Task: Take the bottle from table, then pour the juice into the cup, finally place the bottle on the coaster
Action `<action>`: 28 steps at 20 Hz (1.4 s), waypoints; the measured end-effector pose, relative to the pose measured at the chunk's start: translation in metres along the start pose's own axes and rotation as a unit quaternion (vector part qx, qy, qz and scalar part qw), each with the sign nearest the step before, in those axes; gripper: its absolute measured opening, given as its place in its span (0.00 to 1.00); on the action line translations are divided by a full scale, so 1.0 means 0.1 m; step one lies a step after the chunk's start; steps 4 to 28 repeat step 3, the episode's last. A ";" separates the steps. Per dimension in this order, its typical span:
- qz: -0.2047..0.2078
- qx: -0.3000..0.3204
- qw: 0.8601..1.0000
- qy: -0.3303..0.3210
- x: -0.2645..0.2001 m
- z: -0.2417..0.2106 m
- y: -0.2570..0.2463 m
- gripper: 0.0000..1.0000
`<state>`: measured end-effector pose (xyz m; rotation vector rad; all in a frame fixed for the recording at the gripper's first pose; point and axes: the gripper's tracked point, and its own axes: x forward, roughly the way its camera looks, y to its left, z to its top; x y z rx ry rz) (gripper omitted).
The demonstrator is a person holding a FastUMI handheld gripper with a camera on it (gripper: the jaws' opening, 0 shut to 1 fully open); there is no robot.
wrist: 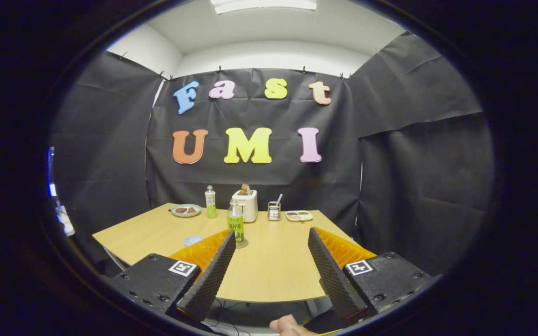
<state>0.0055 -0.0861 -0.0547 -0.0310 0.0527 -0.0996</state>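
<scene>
Worktop (269,270), pale wood, spanning the lower centre of the frame, with the booth's black cloth behind it. The gripper (271,238) hangs back from the near edge, its fingers spread wide with nothing between them. Toaster (246,205) at the far centre, flanked on the left by a second bottle (210,201) and a plate (186,210), on the right by a small grater (273,211) and a divided dish (299,215). The bottle (235,225) with the green label stands upright just beyond the left fingertip, apparently on the coaster (243,243) already. The cup (192,240) sits lower left, partly hidden behind the left finger. Risk: the bottle lies off the centreline between the fingers, so a straight approach would probably strike it with the left finger and topple it; the hidden cup makes aiming the pour uncertain.
</scene>
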 end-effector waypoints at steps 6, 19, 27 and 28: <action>0.012 -0.004 1.000 0.002 0.07 -0.02 0.11 1.00; 0.012 -0.004 1.000 0.002 0.07 -0.02 0.11 1.00; 0.012 -0.004 1.000 0.002 0.07 -0.02 0.11 1.00; 0.012 -0.004 1.000 0.002 0.07 -0.02 0.11 1.00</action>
